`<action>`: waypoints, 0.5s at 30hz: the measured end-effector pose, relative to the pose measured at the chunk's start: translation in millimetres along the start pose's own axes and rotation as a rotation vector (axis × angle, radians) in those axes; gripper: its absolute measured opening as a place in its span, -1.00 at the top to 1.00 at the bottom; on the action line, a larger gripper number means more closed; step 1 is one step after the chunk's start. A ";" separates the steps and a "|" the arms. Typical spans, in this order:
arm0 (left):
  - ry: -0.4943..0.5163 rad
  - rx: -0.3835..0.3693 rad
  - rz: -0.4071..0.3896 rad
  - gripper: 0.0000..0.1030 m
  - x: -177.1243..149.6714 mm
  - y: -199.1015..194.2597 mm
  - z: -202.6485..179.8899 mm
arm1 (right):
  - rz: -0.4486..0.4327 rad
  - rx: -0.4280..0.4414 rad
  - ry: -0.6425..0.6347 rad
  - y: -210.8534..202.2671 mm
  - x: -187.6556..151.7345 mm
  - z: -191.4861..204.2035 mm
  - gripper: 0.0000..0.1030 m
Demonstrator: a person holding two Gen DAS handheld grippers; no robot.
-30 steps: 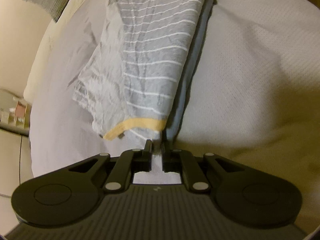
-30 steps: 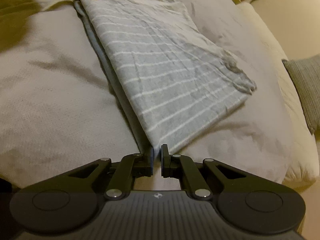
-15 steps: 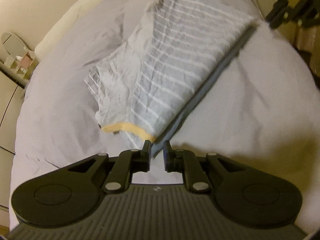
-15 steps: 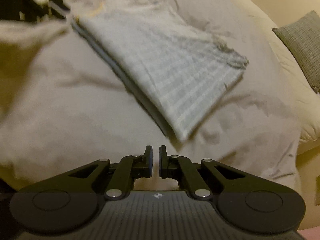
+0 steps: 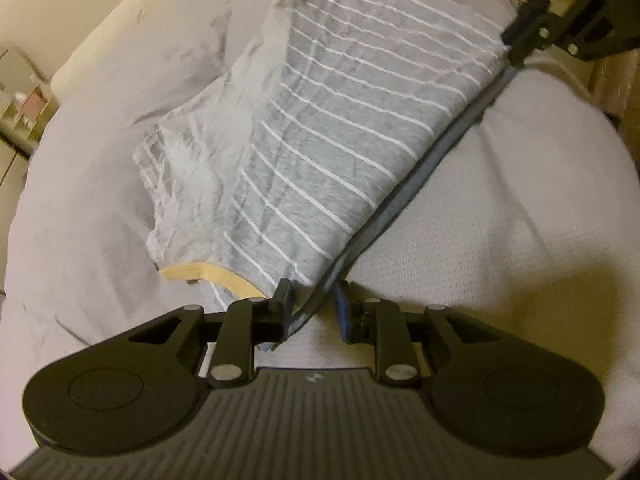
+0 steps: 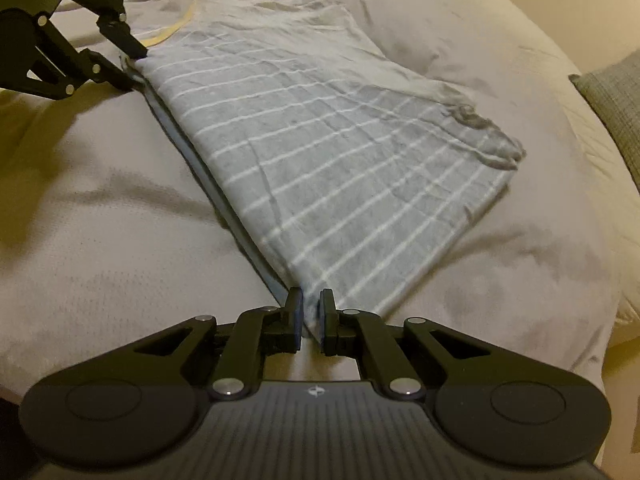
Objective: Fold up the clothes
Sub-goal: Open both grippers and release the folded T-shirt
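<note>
The folded grey striped shirt (image 5: 328, 128) lies flat on the bed (image 5: 500, 208). Since half a second ago both claws have returned to its folded edge: the left claw (image 5: 314, 304) gapes open around the yellow-collar corner, and the right claw (image 6: 310, 314), narrowly parted, straddles the opposite corner.

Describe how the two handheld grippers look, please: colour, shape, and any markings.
Both the left gripper and the right gripper are matte black, with two narrow fingers carrying bluish pads. Angled linkage bars with silver pivot pins lead back to two rounded lobes with circular recesses. Between the lobes sits a grey ribbed body bearing a small pale logo. No cables, hands or sleeves show.
</note>
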State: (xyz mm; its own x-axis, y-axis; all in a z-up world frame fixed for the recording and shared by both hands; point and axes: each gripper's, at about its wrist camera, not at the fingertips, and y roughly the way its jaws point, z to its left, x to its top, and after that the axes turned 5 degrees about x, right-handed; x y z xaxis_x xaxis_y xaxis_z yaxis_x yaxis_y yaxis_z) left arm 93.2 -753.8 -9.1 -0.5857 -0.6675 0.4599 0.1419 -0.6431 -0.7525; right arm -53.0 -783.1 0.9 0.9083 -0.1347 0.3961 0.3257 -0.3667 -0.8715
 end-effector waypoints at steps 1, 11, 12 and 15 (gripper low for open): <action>-0.025 -0.001 0.004 0.61 -0.8 -2.6 2.5 | -0.003 -0.004 0.012 -4.3 -0.8 -1.1 0.94; -0.387 -0.045 0.078 0.01 -14.5 -33.0 29.6 | -0.020 0.057 0.244 -31.4 5.6 -3.4 0.38; -0.422 -0.048 0.081 -0.16 -13.7 -34.0 31.2 | -0.021 0.068 0.268 -33.2 6.8 -3.5 0.34; -0.509 -0.057 0.083 -0.39 -12.1 -36.7 34.6 | -0.027 0.102 0.342 -38.8 10.1 -4.1 0.12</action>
State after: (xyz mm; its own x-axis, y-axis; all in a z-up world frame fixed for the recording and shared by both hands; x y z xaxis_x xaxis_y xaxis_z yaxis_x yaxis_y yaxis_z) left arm 122.7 -735.1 29.3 -0.1098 -0.8227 0.5578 0.1191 -0.5680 -0.8144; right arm -57.6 -774.0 39.9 0.7638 -0.4333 0.4784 0.3889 -0.2827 -0.8768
